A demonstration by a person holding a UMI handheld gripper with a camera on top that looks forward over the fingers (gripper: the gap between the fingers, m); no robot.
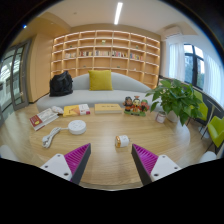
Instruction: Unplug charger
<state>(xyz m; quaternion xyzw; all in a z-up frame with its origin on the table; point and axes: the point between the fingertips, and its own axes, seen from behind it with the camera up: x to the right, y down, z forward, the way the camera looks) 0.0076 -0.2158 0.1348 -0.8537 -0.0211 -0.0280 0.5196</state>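
Note:
A small white and orange block, possibly the charger, lies on the wooden table just ahead of my right finger. Further off to the left sits a round white disc, and a white cable trails from beside it toward the table's left side. My gripper is open, low over the table. Its magenta pads are spread wide with only bare wood between them. Nothing is held.
Books and a flat box lie along the table's far side, with small figures beside them. A potted plant stands at the right. Beyond are a grey sofa with a yellow cushion and wall shelves.

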